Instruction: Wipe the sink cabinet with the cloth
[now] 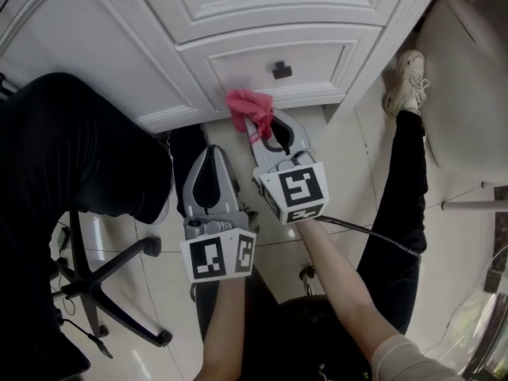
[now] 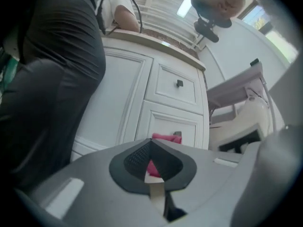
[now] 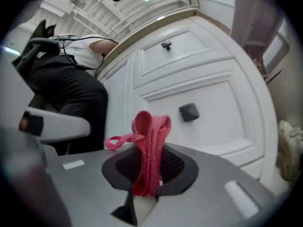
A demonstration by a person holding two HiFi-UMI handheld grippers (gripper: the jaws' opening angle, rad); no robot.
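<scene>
The right gripper (image 1: 268,133) has the pink cloth (image 1: 248,105). Its fingers are pinched shut on a folded bunch that sticks out past the tips, with the long axis running straight on from the fingers toward the sink cabinet (image 1: 238,22).

Going by the dark knob (image 1: 282,71) on the lower drawer, the cloth sits just below and left of it, at the drawer front's bottom edge. In the right gripper view the drawer panel is dead ahead of the cloth. It looks to be up against the wood, but I can't say for sure it's actually touching.

The left gripper (image 1: 208,153) is well below and left of the knob, over the floor tiles (image 1: 333,157). Its fingers are closed together on nothing, and the pink showing past its tips is just the cloth further off. So the right hand is clearly the nearer one to the cabinet.

My read is that it's somewhere in the wiping, though nothing shows which panels have already been covered. What matters is that the cabinet face lies straight ahead of the cloth tip, so any stroke runs sideways or up across that face with the bunch pushed forward. Only the loose end leads, so it could fold back under pressure.
</scene>
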